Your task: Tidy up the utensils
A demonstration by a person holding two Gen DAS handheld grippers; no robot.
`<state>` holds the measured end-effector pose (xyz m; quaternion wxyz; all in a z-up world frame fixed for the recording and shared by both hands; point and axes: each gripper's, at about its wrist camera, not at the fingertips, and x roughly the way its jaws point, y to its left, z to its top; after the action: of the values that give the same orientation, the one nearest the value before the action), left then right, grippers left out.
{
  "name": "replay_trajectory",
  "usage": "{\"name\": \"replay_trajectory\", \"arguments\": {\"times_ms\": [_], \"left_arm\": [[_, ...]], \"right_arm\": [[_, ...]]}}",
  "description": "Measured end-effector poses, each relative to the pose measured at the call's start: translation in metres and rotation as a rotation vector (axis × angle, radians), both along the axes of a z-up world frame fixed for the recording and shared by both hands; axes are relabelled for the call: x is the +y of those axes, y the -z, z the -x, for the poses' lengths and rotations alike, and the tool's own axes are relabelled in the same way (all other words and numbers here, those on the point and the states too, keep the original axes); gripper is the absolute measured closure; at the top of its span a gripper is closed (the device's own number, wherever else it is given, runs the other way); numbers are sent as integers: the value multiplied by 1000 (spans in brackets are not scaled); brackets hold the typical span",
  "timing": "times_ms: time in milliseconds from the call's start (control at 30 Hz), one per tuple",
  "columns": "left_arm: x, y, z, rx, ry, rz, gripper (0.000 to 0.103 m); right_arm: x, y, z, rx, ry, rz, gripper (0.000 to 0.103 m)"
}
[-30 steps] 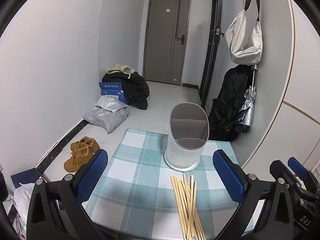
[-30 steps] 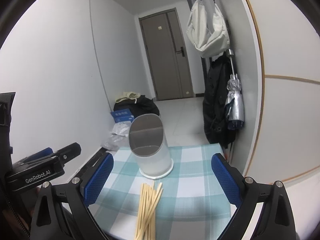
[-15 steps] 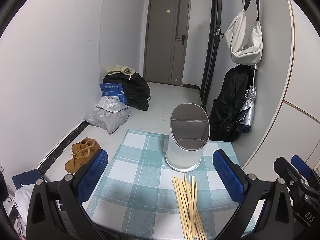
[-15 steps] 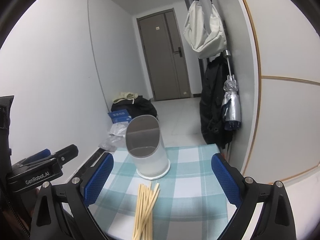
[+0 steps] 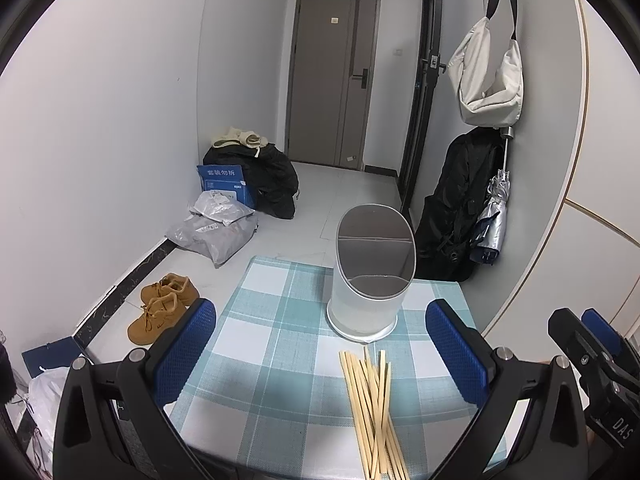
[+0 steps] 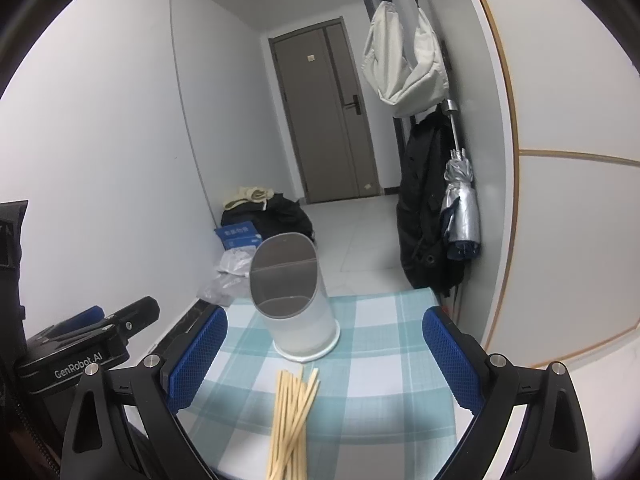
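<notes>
A bundle of pale wooden chopsticks lies on a small table with a teal checked cloth. Just beyond their tips stands a white utensil holder with a slanted mouth and an inner divider; nothing shows inside it. My left gripper hovers open above the near part of the table, the chopsticks between its blue pads. My right gripper is open too, over the same bundle. Each gripper's body shows at the edge of the other's view.
The table stands against a curved white wall on the right. A black coat, a folded umbrella and a white bag hang there. On the floor left are brown shoes, grey parcels, a blue box and black bags.
Both grippers have drifted slightly back and up, so the holder and chopsticks sit a little lower and farther in each view. Both stay open.
</notes>
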<state>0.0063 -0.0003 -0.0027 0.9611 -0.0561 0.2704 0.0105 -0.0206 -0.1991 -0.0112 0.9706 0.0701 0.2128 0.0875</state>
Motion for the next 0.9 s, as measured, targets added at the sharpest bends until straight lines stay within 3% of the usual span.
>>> {"name": "replay_trajectory", "arguments": {"times_ms": [700, 833, 900], "left_arm": [[1, 9, -14, 30, 4, 1, 1], [10, 23, -27, 59, -1, 22, 1], [18, 38, -37, 101, -2, 47, 1]], "right_arm": [[0, 4, -4, 10, -6, 9, 4], [0, 13, -16, 56, -12, 19, 4], [1, 24, -29, 120, -27, 19, 5]]}}
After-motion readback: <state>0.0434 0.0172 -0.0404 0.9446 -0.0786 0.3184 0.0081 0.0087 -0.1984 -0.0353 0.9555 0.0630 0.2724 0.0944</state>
